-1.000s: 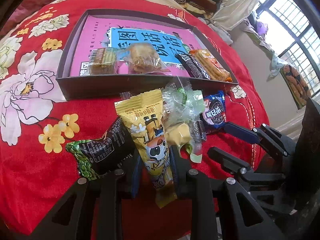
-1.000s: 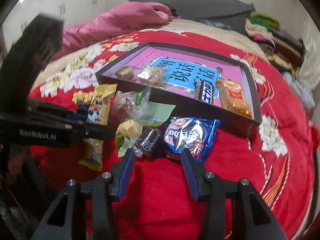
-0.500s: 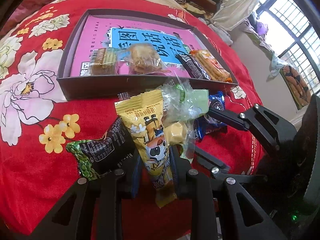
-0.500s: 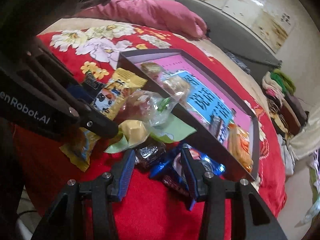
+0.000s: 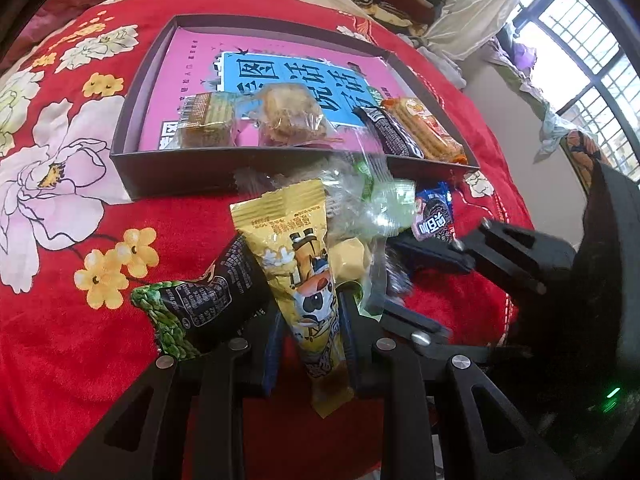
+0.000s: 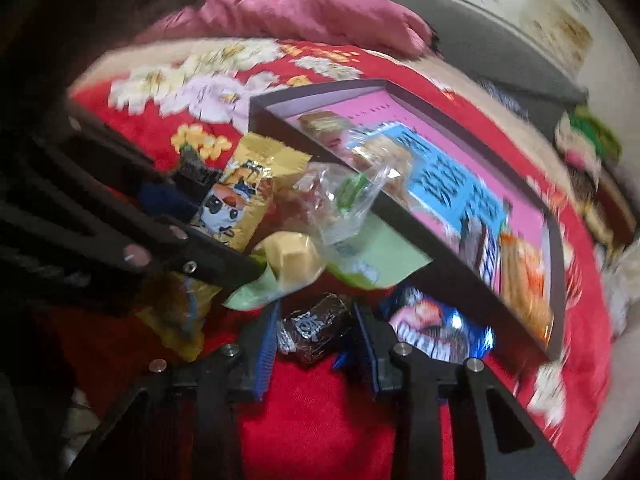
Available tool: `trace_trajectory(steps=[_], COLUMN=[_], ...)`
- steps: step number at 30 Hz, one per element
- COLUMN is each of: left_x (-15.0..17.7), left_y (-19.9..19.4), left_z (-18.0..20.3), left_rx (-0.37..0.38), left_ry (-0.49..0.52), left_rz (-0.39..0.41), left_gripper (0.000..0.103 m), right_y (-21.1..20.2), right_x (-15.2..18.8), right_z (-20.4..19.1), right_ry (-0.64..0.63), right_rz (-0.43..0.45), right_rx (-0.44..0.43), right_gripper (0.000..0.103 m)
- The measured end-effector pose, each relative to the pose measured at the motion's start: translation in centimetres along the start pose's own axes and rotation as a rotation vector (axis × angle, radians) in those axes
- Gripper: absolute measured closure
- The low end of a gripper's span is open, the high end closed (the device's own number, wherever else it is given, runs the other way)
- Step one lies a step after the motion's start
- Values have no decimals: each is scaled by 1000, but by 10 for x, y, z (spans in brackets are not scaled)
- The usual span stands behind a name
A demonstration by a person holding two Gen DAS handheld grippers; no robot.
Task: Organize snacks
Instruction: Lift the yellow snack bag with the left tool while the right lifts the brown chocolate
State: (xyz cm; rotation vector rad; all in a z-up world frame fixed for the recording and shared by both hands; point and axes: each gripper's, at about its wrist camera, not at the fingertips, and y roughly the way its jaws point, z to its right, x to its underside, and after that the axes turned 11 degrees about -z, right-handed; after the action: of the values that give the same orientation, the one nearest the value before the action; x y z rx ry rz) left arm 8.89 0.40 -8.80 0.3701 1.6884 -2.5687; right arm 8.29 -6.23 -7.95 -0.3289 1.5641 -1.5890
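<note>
Inside the dark tray (image 5: 132, 128) lie four snacks; left gripper (image 5: 308, 340) clamps yellow packet (image 5: 296, 264), right gripper (image 6: 316, 332) dark candy (image 6: 316, 328).

A bed (image 5: 60, 312) under a red flowered blanket (image 5: 48, 380) carries a shallow dark box (image 5: 176, 172). Just in front of the box lie loose snack packets: a black-and-green one (image 5: 200, 304), a blue cookie pack (image 5: 434, 216), a clear-wrapped pastry (image 6: 340, 200).

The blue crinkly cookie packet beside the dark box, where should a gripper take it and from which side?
Probably by the blue crinkly cookie packet's near sealed edge, coming from above on the red blanket side. It lies flat with its far edge against the dark box wall, so only the near side is free.
</note>
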Motion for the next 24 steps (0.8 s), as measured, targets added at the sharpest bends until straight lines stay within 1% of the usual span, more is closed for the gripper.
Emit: trace_trajectory(steps=[2,5,8,13,15,19,24], left_x=[1,2,5,9,10,10,10], left_y=[-1,-5,-11,-20,-26,-36,-45], left_z=[0,3,4,4,3,5,7], left_rx=[1,6,7,-4,-10,-15,-18], left_ry=[1,11,18,9,3,-2,-4], left_rz=[0,3,11,33,45,73,95], left_gripper=[79,81,83,85,85,86,86], right_y=[-12,-29,-40,-50,-52,-54,-60], right_x=[8,20,27,29,29,31,31], right_z=[8,19,28,42,47,49,51], right_ry=[81,194,275,345,360,364,364], right_rz=[9,29,60,113,124,130,159], right_rx=[-81,-165,-210,-169,-165,-150,-143], right_gripper=[67,67,67,67,67,67,67])
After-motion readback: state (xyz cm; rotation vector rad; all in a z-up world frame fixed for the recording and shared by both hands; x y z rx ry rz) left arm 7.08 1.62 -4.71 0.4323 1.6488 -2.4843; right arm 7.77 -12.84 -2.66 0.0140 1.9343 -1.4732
